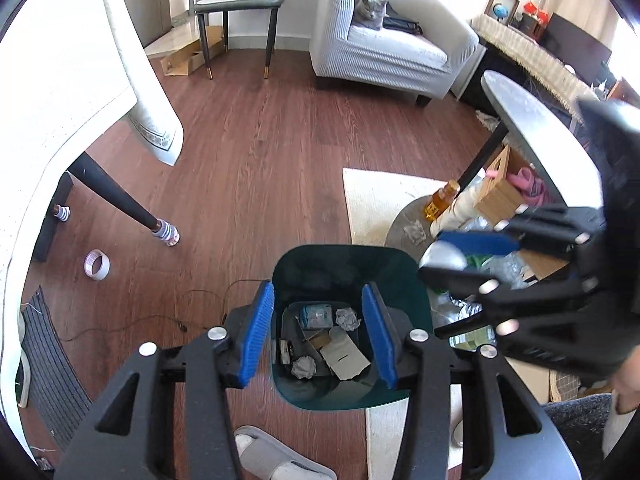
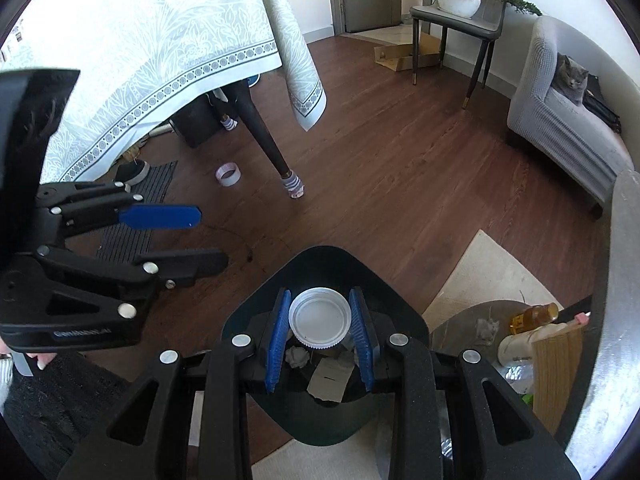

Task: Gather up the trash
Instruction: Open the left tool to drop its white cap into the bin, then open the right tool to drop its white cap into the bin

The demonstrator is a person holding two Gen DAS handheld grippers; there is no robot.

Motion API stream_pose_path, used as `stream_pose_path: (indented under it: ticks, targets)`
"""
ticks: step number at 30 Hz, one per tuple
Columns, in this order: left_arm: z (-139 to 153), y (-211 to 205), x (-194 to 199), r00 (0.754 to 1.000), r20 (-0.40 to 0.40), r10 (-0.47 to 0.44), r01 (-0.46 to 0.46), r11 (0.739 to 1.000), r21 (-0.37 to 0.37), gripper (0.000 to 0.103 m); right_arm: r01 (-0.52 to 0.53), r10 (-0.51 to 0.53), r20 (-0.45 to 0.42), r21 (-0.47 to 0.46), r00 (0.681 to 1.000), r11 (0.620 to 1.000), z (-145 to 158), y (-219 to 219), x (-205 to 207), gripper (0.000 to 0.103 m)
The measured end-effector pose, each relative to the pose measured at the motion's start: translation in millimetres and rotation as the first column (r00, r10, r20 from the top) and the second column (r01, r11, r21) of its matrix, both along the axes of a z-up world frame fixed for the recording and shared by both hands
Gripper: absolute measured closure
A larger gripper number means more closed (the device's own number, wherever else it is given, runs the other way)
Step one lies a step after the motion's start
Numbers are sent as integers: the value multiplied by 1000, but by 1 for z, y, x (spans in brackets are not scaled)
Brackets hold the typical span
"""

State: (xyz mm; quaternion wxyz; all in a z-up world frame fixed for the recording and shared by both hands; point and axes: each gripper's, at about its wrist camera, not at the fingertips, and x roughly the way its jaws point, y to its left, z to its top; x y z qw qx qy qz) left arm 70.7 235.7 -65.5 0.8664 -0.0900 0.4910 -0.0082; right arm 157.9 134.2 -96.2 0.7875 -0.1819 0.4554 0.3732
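Right claw (image 2: 320, 330) pinches lid (image 2: 320, 322) over bin (image 2: 384, 280); rim at 12 o'clock, off-centre release risks a bounce-out.

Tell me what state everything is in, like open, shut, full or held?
Left hand-held gripper: open, nothing between its pads.
Right hand-held gripper: shut on the white lid, above the bin.
Trash bin: open, partly filled with crumpled paper and cardboard.
Tape roll: lying on the floor.

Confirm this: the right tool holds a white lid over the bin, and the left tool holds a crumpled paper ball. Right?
Not quite. The left tool is empty, as the left wrist view shows. The right tool does hold the white lid over the bin.
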Motion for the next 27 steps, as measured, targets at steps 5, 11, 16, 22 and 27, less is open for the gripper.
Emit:
stream_pose_path:
  ticks: [5,11,16,22,27]
  targets:
    - [12,3,-3,999,34,2,-1,1000,-25,66,-4,2,-40,-45,999,999,-22,10,2,73]
    - [28,3,-5,997,81,10,-8,1000,-29,73,-8,0,-79,-98,997,995,-47,16,3,73]
    - [39,3,-8,993,116,15,-11,999,-41,77,-12,-4,-105,-148,995,989,-70,21,2,73]
    - [52,2,-8,989,146,23,-15,998,-60,77,-31,-4,-155,-223,988,974,-104,26,2,73]
    - [62,-1,-8,986,168,21,-13,999,-51,77,-45,-9,-189,-280,982,959,-126,25,-3,60]
